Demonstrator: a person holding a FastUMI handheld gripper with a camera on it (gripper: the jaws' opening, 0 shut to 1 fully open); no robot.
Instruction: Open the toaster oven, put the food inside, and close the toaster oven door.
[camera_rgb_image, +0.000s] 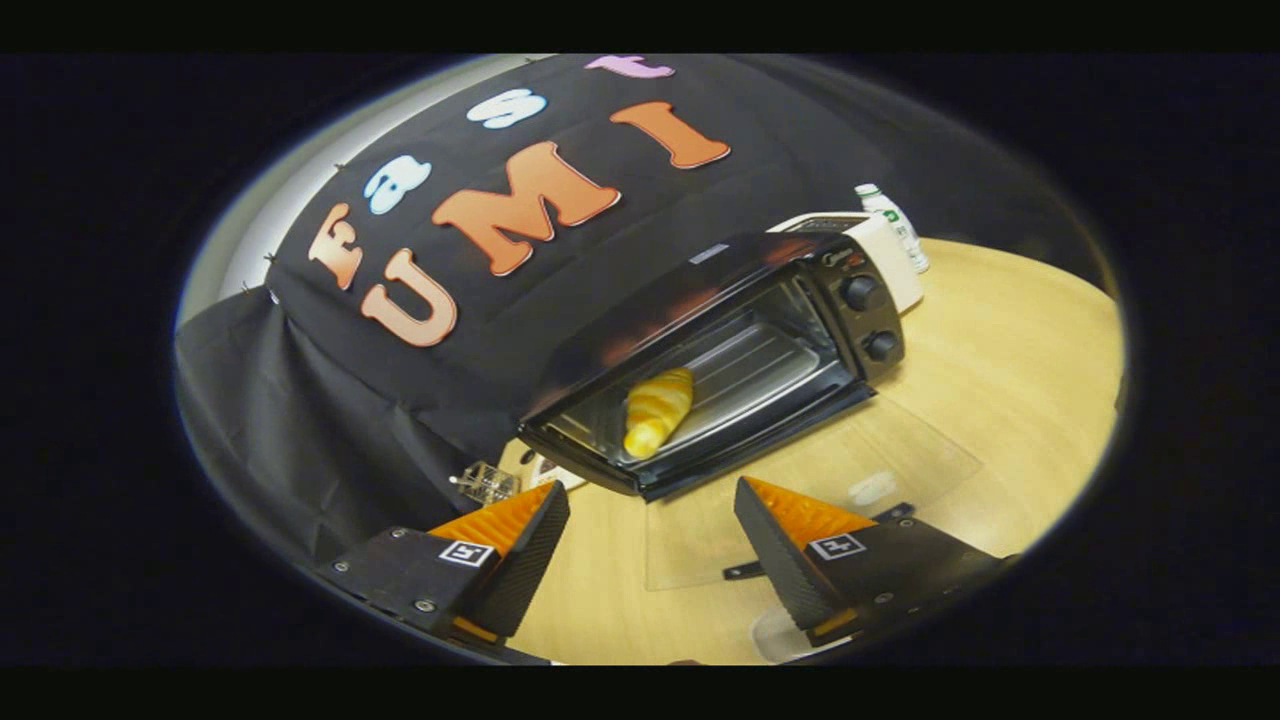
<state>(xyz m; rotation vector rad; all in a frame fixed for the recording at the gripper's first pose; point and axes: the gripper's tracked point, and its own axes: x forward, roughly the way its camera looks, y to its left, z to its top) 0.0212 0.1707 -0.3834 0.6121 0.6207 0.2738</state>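
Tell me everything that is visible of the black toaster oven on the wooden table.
The black toaster oven is a boxy appliance with a glossy top and two round knobs on its side panel. Its glass door is folded down flat onto the wooden table. Inside, a golden croissant lies on the metal tray. A white appliance stands just behind it. The gripper is open, its fingers apart just ahead of the door, touching nothing.

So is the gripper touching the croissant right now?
Apart. In the gripper view the open gripper sits back over the table, while the croissant lies beyond it inside the toaster oven.
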